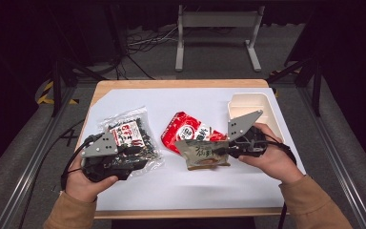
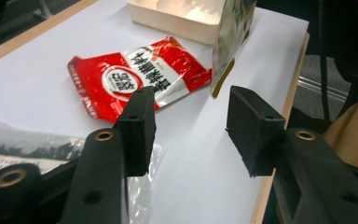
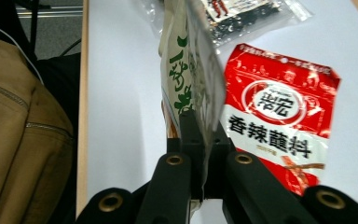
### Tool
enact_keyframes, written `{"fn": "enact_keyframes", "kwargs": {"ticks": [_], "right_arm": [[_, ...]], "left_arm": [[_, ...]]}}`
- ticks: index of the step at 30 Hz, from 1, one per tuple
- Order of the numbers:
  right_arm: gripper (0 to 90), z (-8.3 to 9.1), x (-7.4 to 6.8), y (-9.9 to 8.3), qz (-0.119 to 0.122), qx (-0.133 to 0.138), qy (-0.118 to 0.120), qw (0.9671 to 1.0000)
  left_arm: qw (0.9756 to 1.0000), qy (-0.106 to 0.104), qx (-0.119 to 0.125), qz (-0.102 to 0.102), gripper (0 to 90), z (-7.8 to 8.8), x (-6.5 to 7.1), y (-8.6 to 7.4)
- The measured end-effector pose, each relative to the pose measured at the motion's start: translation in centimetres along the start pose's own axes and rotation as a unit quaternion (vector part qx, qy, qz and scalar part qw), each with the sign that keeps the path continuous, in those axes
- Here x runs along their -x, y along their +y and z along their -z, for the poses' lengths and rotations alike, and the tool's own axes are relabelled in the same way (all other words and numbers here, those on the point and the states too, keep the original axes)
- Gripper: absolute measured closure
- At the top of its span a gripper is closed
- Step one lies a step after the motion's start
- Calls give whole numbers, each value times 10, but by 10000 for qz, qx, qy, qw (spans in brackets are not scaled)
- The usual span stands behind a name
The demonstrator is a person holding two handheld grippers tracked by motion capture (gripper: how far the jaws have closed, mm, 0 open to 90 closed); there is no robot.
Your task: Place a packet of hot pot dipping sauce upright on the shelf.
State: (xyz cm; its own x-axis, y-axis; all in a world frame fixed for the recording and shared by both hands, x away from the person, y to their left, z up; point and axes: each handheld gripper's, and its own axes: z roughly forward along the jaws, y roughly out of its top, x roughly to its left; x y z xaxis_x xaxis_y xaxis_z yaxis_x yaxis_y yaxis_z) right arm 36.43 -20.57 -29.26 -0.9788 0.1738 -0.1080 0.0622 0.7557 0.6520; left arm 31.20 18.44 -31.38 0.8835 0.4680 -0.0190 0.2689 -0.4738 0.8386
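On the white sheet [image 1: 181, 181] that covers the wooden table [image 1: 124, 84], the right gripper [image 1: 228, 151] pinches one edge of a green pouch [image 1: 205, 153], its jaws pressed together on the foil; the right gripper view shows that edge running up between the black jaws, with the green pouch [image 3: 186, 70] standing on edge and crinkled, which the high view flattens. The left gripper [image 1: 124, 160] rests over the near edge of a clear bag [image 1: 131, 131] of dark bits; the left gripper view shows its jaws spread with nothing between them, the clear film [image 2: 18, 149] lying beside the left jaw. Between the two lies a glossy red packet [image 1: 183, 129] with white print, flat on the sheet and partly under the pouch in the high view; the right gripper view gives its label plainly [image 3: 279, 116]. A cream plastic tray [image 1: 267, 102] with compartments sits at the sheet's far right, just behind the right hand [image 1: 271, 160]. Tan sleeves [image 1: 314, 205] come in from below. Beyond the table, grey floor [image 1: 209, 71], black cables and a white metal frame [image 1: 217, 21] stand in a dark room
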Motion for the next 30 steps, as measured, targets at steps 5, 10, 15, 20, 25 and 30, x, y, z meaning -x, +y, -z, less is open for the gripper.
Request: {"fn": "enact_keyframes", "kwargs": {"ticks": [5, 10, 15, 20, 25, 30], "right_arm": [[895, 8, 8, -1, 23, 35, -95, 9999], [895, 18, 17, -1, 43, 67, -213, 9997], [895, 26, 26, -1, 49, 105, -330, 9994], [895, 35, 39, -3, -9, 133, -481, 9988], [895, 44, 50, -3, 8, 216, -623, 9978], [895, 52, 61, -7, -48, 221, -776, 9967]], "left_arm": [[9999, 135, 9, 72, 483, 6, -7, -5], [9994, 322, 71, 107, 422, 10, -13, -10], [9983, 533, 143, 179, 396, 14, -21, -18], [9972, 629, 164, 365, 380, 17, -28, -25], [9960, 755, 147, 464, 332, 18, -33, -32], [9943, 896, 228, 539, 321, 19, -38, -38]]}}
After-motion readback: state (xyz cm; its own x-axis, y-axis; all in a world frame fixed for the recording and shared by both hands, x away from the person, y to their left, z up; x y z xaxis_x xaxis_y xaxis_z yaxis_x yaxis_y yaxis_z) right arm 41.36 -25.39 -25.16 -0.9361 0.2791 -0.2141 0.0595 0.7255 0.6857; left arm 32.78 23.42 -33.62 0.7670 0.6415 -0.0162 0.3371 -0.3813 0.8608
